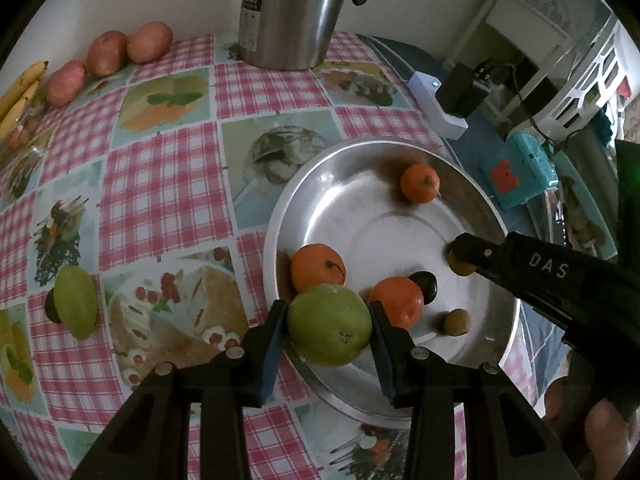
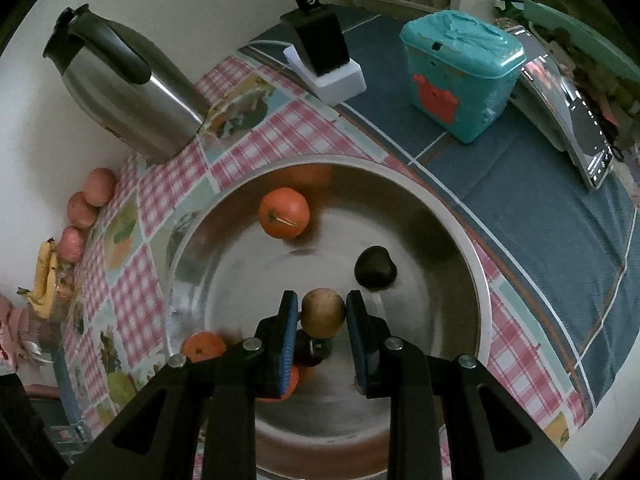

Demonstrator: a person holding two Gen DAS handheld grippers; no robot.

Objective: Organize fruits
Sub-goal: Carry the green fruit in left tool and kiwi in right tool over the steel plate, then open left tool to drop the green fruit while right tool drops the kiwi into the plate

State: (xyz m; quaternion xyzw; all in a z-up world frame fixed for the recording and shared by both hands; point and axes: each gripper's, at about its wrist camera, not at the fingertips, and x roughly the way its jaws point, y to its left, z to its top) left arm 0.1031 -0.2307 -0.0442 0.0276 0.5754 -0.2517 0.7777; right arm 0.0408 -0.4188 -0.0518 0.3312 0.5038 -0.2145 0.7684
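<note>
Several oranges already lie in the metal bowl [image 1: 496,216]. Left gripper [image 1: 330,330] jaws clamp a green apple [image 1: 328,324] at its rim; right gripper [image 2: 322,316] jaws grip a brown fruit [image 2: 322,312] inside. Another green fruit [image 1: 75,302] waits on the bench [image 1: 160,184].

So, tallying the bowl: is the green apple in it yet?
Not yet. The left gripper holds the green apple over the steel bowl's near rim, clamped.

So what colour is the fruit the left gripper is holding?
Green; the round green fruit shows best in the left wrist view.
</note>
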